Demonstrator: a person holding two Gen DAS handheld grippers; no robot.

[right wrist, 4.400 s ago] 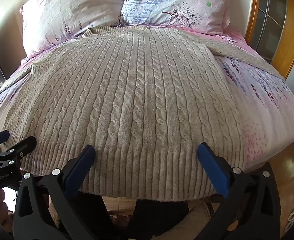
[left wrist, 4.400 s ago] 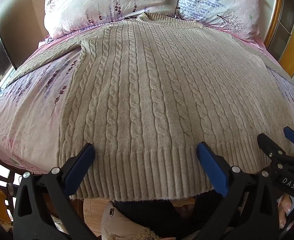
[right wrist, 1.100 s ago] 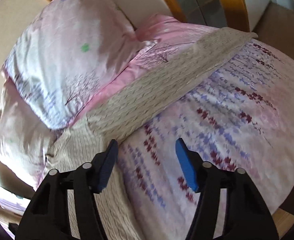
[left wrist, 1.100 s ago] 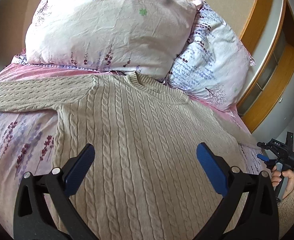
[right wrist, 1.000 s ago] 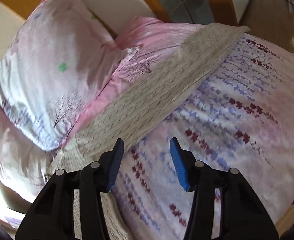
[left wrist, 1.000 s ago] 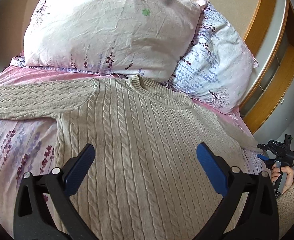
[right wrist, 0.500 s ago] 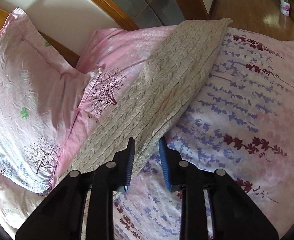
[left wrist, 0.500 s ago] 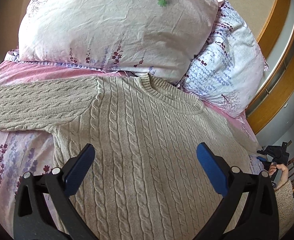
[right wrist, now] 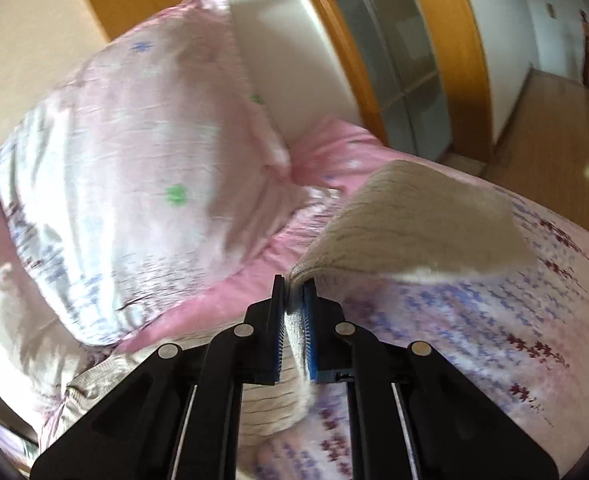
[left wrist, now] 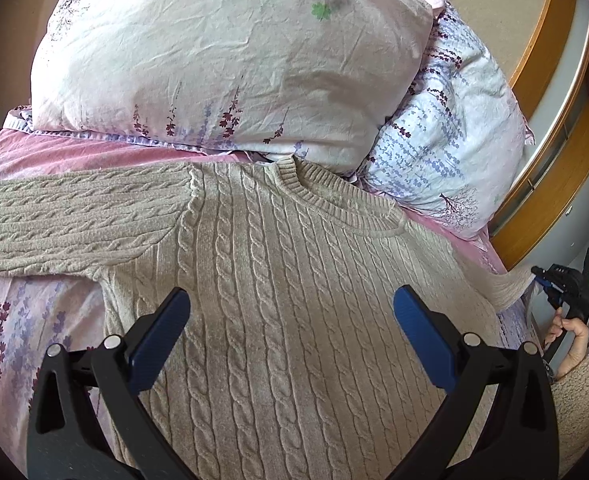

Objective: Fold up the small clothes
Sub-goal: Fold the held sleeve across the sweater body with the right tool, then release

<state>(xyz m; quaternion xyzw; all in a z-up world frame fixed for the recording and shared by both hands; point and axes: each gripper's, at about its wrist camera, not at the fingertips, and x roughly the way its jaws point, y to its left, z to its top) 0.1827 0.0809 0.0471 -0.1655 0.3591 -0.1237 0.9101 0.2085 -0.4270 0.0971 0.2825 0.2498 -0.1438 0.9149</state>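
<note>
No text, label or number is legible on anything here

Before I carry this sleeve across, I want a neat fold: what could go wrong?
The right gripper pinches only the sleeve's edge, so the knit may slip free. The left gripper hovers open over the sweater, pinning nothing, so the body may drag and bunch.

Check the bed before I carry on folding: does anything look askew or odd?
Only one thing: the sweater's sleeve on the right is off the bed, pinched in the right tongs. The other sleeve and body lie flat. No damage shows.
</note>
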